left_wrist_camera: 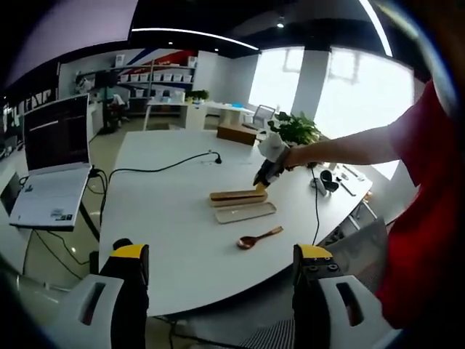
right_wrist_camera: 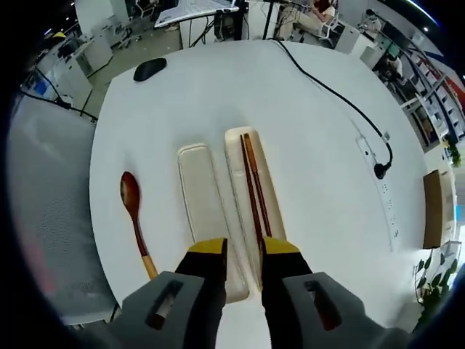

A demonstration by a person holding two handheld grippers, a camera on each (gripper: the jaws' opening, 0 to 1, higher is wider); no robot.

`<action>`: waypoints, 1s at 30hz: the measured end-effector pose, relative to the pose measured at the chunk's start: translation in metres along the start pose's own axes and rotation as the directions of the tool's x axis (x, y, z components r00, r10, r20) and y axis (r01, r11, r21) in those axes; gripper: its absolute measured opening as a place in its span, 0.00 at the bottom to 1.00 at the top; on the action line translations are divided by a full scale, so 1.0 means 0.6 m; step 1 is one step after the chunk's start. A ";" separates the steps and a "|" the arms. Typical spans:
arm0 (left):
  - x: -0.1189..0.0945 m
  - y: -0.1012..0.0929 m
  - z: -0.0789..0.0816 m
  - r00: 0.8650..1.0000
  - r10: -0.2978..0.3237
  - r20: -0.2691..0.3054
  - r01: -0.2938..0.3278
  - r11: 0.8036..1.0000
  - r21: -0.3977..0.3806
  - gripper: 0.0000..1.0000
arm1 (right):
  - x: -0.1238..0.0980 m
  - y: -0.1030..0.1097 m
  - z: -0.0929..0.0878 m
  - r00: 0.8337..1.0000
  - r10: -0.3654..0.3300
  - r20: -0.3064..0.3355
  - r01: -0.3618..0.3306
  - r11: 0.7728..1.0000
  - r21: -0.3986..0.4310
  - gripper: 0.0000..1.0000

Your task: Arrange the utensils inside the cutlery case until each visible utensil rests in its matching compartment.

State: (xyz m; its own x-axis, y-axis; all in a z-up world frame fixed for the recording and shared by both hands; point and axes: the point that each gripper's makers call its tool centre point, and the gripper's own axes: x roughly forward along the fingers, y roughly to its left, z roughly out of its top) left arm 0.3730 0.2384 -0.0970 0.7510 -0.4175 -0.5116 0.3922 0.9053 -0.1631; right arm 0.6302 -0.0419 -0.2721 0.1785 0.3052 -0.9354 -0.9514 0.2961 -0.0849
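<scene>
On the white table [right_wrist_camera: 320, 145] we see the cutlery case [right_wrist_camera: 256, 196] lying open with the chopsticks [right_wrist_camera: 254, 190] inside it, its lid [right_wrist_camera: 205, 203] just beside it and the wooden spoon [right_wrist_camera: 134, 211] further out toward the table's edge. Our right gripper [right_wrist_camera: 243, 254] hangs over the near end of the case, jaws slightly apart and closed on nothing — whether they touch it we cannot tell. Our left gripper [left_wrist_camera: 221, 265] is held well back from the table, jaws wide apart.
</scene>
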 end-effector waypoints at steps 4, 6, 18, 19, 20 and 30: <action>-0.008 0.004 0.001 1.000 -0.007 -0.002 0.008 1.000 0.014 0.84 | -0.010 0.017 -0.002 1.000 -0.010 -0.004 0.009 1.000 -0.016 0.15; -0.010 0.006 0.002 1.000 -0.012 -0.001 0.012 1.000 0.019 0.84 | -0.012 0.026 -0.005 1.000 -0.010 -0.005 0.010 1.000 -0.011 0.15; -0.008 0.008 0.004 0.999 -0.047 0.012 0.046 0.998 0.031 0.84 | -0.026 0.110 -0.015 0.999 -0.014 0.035 0.014 1.000 0.002 0.16; -0.009 0.011 0.003 0.999 -0.042 0.017 0.042 0.999 0.029 0.84 | -0.026 0.115 -0.015 0.999 -0.012 0.040 0.012 1.000 0.002 0.16; -0.009 0.012 0.002 0.999 -0.040 0.017 0.039 0.999 0.027 0.84 | -0.025 0.119 -0.016 0.999 -0.010 0.039 0.010 1.000 -0.001 0.16; -0.015 0.016 0.004 1.000 0.010 0.029 -0.011 0.999 0.034 0.84 | -0.004 0.157 -0.015 0.997 0.022 0.077 -0.015 0.996 -0.087 0.23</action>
State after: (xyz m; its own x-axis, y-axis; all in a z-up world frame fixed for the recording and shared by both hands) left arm 0.3713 0.2509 -0.0919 0.7698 -0.4104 -0.4889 0.4017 0.9067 -0.1285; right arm 0.5378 -0.0231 -0.2810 0.1763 0.3802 -0.9079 -0.9722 0.2116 -0.1001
